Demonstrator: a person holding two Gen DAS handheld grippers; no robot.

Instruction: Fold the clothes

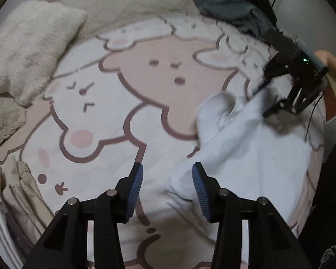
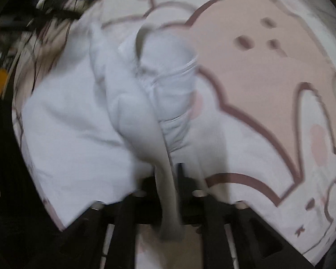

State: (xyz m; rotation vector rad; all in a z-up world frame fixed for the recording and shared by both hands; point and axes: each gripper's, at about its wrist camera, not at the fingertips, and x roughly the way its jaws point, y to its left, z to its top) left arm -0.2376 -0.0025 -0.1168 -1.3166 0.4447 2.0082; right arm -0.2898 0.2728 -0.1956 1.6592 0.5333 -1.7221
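Observation:
A white garment (image 1: 242, 148) lies crumpled on a bed sheet printed with pink cartoon sheep (image 1: 145, 74). My left gripper (image 1: 168, 190) is open, its blue pads (image 1: 135, 190) just above the sheet at the garment's near-left edge, holding nothing. My right gripper (image 1: 280, 103) shows at the right of the left wrist view, over the garment's far edge. In the blurred right wrist view my right gripper (image 2: 168, 174) is shut on a fold of the white garment (image 2: 145, 94), which bunches up and trails away from the fingers.
A fluffy beige pillow (image 1: 26, 51) and blanket lie at the far left. Dark clothes (image 1: 233, 11) are piled at the far right. Folded beige and white clothes (image 1: 18, 206) are stacked at the near left. A person's dark trousers (image 1: 331, 197) are at the right edge.

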